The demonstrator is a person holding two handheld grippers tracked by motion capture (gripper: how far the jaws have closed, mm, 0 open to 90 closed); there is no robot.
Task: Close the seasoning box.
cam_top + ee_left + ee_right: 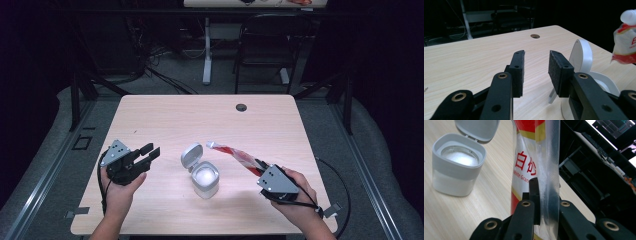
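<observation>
A grey-white container [205, 179] stands near the table's middle front with its hinged lid [191, 156] flipped open; white granules fill it [460, 157]. My right gripper [264, 168] is shut on a red, white and clear sugar pouch [237, 155], which slants up and left toward the container, its white spout end [210, 145] just above and right of the lid. The pouch [534, 157] rises between the jaws in the right gripper view. Left of the container, my left gripper [151, 152] hangs open over the table, nothing between its pads [517, 68]. The lid [581, 56] shows just beyond them.
The wooden table [165, 120] has a round cable hole [241, 107] at its far right. A black chair [265, 45] and a white desk leg [207, 50] stand on the floor beyond the far edge. Dark rails flank the table.
</observation>
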